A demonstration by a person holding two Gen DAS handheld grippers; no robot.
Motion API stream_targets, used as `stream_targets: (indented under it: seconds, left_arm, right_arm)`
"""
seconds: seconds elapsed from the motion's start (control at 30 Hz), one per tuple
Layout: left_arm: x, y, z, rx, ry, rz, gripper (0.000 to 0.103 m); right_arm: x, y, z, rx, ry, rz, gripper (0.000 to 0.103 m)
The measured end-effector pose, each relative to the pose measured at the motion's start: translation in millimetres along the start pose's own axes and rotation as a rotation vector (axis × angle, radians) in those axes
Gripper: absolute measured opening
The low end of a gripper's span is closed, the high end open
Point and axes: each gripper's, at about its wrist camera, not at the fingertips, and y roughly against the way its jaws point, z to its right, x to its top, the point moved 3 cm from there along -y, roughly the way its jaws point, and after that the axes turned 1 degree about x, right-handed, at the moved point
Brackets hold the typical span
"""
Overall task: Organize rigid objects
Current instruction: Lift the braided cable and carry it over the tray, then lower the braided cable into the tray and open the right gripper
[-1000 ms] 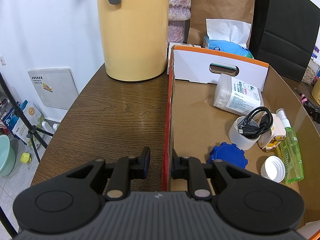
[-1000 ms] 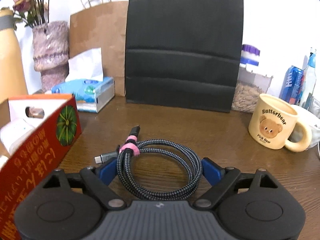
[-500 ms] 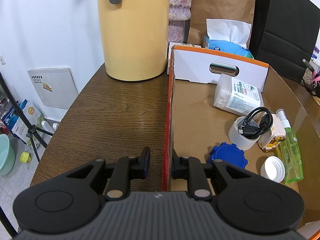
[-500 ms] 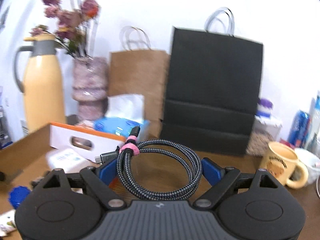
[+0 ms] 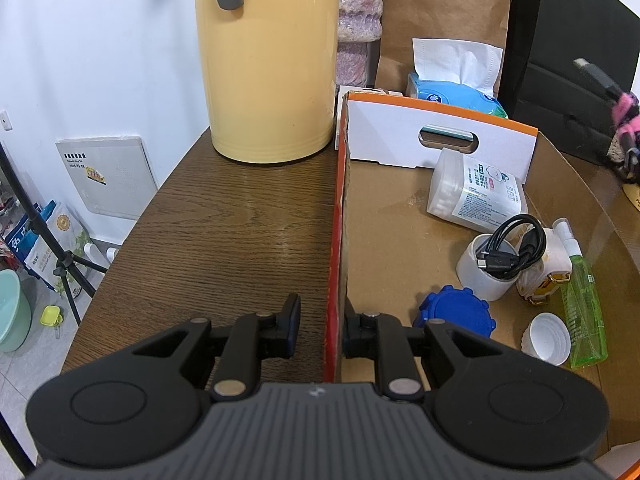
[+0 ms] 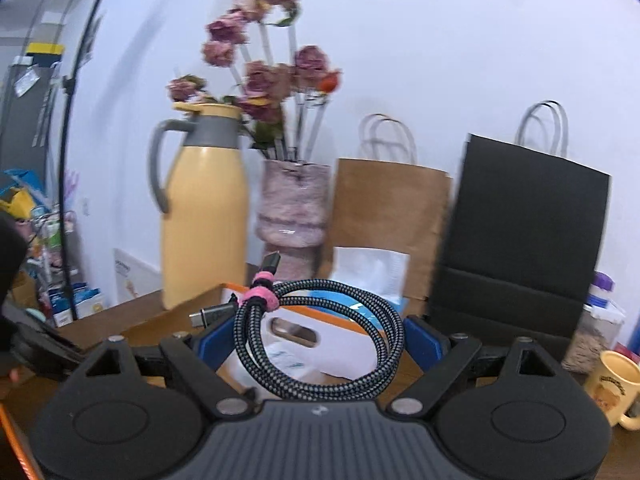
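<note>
The right gripper (image 6: 320, 344), pinching the coiled cable (image 6: 318, 344), has risen over the cardboard box (image 5: 560, 168). Left gripper (image 5: 318, 326) clamps the box wall. Several items already boxed; cable not yet.

Right gripper (image 6: 320, 344) jaws clamp coiled braided cable (image 6: 320, 340), held above cardboard box (image 6: 320, 328); yellow thermos (image 6: 202, 208) behind.

A yellow jug (image 5: 268, 64) with a grey handle stands on the brown table (image 5: 224, 236) at about eleven o'clock. At one o'clock from it sits a pink vase (image 6: 294, 212) of dried flowers (image 6: 260, 76). Further toward two o'clock stand a brown paper bag (image 6: 384, 208), a tissue pack (image 5: 452, 94) and a black paper bag (image 6: 524, 236). A yellow mug (image 6: 612, 388) sits at four o'clock.
</note>
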Motion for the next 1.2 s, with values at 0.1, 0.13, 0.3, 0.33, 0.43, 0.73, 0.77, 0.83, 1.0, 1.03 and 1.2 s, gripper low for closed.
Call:
stream_targets:
  seconds: [0.1,0.13,0.3,0.33,0.43,0.73,0.77,0.83,1.0,1.03,1.2]
  left_arm:
    - [0.1,-0.1,-0.2,0.001,-0.001,0.000,0.020]
    - [0.1,0.2,0.1,0.001,-0.001,0.001,0.020]
    - [0.0,0.3,0.5,0.001,-0.001,0.001,0.020]
    - [0.1,0.2,0.3,0.002,-0.001,0.001,0.020]
    - [0.3,0.5,0.9,0.002,-0.002,0.001,0.020]
    - [0.7,0.3,0.9,0.003,-0.003,0.002,0.020]
    - [0.7,0.3,1.0,0.003,-0.003,0.002,0.020]
    - [0.5,0.5,1.4,0.003,-0.003,0.002,0.020]
    - [0.5,0.5,1.3,0.004,-0.004,0.002,0.020]
    - [0.7,0.3,0.9,0.003,-0.003,0.002,0.020]
    - [0.5,0.4,1.2,0.004,-0.003,0.002,0.020]
  right_arm:
    - [0.7,-2.7,-15.6,0.027,0.021,-0.012,0.088]
    - [1.0,-4.2,-20.6,0.036,0.028,-0.017,0.088]
    - [-2.6,-10.6,-40.4,0.059,0.061,-0.045,0.088]
    - [-3.5,-12.4,-42.6,0.060,0.065,-0.053,0.088]
    - [-7.0,-16.4,-46.0,0.058,0.070,-0.072,0.088]
    - [-10.6,-21.4,-47.8,0.043,0.068,-0.103,0.089]
    - [-10.6,-21.3,-48.0,0.044,0.068,-0.104,0.090]
    - [-9.4,-22.9,-48.4,0.044,0.069,-0.108,0.091]
    - [-8.5,-21.2,-46.8,0.013,0.071,-0.087,0.103]
    - [-8.8,-21.5,-46.3,0.009,0.070,-0.089,0.103]
    - [-9.0,-21.4,-43.7,-0.001,0.068,-0.088,0.103]
